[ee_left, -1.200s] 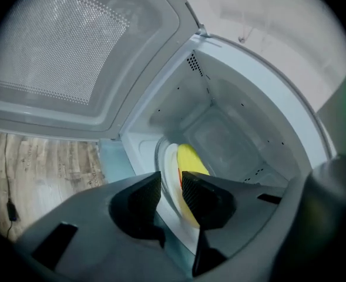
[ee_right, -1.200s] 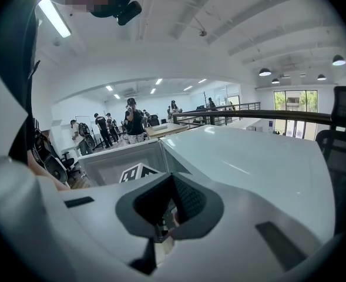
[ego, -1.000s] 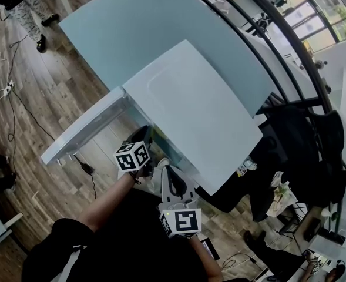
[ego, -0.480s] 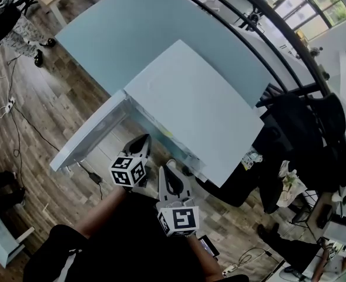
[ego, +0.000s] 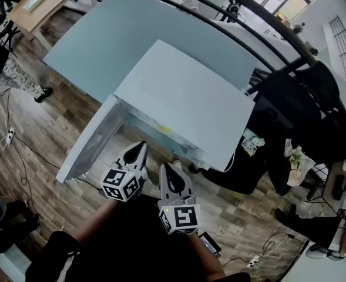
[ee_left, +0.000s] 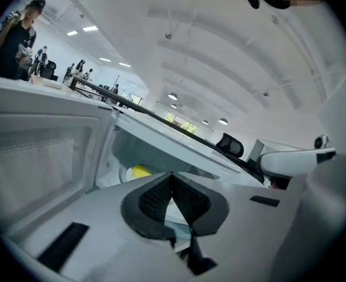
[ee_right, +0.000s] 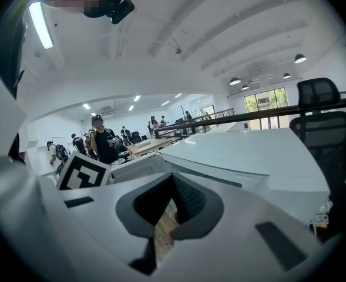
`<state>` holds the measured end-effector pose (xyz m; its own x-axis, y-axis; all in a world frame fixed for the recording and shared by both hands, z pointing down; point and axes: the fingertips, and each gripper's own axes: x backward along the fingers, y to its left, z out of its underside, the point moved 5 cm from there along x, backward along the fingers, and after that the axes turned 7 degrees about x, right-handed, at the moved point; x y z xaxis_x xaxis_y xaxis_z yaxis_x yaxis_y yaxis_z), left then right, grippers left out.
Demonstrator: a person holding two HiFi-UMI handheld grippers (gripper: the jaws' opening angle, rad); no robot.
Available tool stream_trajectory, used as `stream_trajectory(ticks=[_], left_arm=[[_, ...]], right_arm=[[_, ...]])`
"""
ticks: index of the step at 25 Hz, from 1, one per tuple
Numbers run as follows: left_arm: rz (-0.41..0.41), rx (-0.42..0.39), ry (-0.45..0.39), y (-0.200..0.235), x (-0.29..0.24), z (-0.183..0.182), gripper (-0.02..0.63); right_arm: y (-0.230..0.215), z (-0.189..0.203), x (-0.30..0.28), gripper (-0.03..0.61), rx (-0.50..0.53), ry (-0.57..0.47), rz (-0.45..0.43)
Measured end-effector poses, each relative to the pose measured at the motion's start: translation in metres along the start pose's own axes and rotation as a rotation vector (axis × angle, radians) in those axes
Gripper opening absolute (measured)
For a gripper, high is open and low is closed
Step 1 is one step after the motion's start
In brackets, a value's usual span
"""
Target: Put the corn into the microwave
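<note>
The corn [ee_left: 140,171] shows as a yellow shape lying inside the white microwave [ego: 184,104], on the cavity floor behind the open door [ee_left: 34,157]. My left gripper [ego: 138,150] hangs just in front of the opening, shut with nothing between its jaws [ee_left: 173,176]. Beside it on the right, my right gripper [ego: 173,172] also points at the microwave's front. Its tips meet and hold nothing [ee_right: 173,178]. The door [ego: 87,143] swings out to the left in the head view.
The microwave stands on a white table [ego: 102,40] with a black railing [ego: 266,40] behind it. A black office chair [ego: 302,110] stands to the right, wooden floor [ego: 43,122] and cables lie below. People stand far off [ee_right: 102,140].
My left gripper has drawn back from the microwave's opening and risen, rolling as it went. The right gripper has shifted only slightly. The head view has tilted.
</note>
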<state>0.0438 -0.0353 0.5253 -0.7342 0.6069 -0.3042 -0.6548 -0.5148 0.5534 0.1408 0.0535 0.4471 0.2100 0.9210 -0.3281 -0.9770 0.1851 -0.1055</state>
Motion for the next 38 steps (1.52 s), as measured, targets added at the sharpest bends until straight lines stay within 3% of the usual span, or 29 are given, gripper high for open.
stream_trajectory(ticks=[12, 22, 29, 38], left_arm=[[0.179, -0.23, -0.027, -0.056, 0.031, -0.031, 0.003], [0.127, -0.248, -0.107, -0.029, 0.072, -0.052, 0.003], [0.062, -0.218, -0.151, -0.002, 0.09, -0.063, 0.003], [0.067, -0.212, -0.162, 0.001, 0.097, -0.065, 0.003]], right_arm=[[-0.027, -0.008, 0.043, 0.008, -0.055, -0.096, 0.214], [-0.034, -0.002, 0.076, 0.008, -0.072, -0.124, 0.337], [-0.026, -0.005, 0.076, 0.008, -0.049, -0.149, 0.332], [-0.012, -0.011, 0.071, 0.008, -0.015, -0.163, 0.303]])
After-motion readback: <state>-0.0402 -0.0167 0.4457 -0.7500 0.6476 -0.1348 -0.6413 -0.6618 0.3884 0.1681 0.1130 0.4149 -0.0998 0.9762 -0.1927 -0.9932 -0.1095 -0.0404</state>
